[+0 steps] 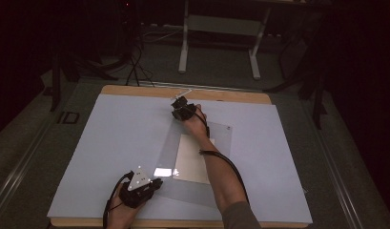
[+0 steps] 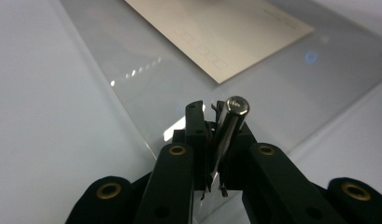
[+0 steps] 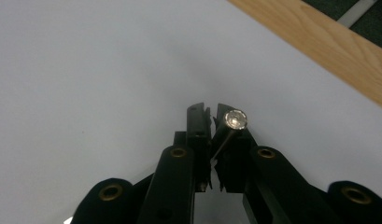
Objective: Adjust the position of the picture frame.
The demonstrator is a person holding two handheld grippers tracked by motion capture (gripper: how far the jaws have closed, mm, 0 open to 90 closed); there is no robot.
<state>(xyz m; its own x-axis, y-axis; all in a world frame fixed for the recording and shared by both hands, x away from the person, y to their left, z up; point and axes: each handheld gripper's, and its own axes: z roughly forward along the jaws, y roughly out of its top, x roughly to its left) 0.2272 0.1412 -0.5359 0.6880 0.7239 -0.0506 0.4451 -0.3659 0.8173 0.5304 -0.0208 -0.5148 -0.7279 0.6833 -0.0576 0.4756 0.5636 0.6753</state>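
Observation:
My left gripper [image 1: 157, 183] is near the table's front edge, at the near left corner of a clear plastic sheet [image 1: 223, 134]. In the left gripper view its jaws [image 2: 210, 110] are shut on a silver metal rod [image 2: 231, 122] with a round end, tilted to the right. A cream paper [image 1: 191, 158] lies under the clear sheet [image 2: 282, 88]. My right gripper [image 1: 179, 106] is at the far side, beyond the sheet's far left corner. Its jaws [image 3: 211, 112] are shut on a thin metal pin [image 3: 234, 120] with a round flat head, over the white mat [image 3: 86, 70].
A large white mat [image 1: 111, 143] covers the wooden table [image 1: 230, 96]. The wooden edge [image 3: 328, 42] runs just beyond the right gripper. A white stand [image 1: 184, 45] and dark cables [image 1: 135, 67] are on the floor behind the table.

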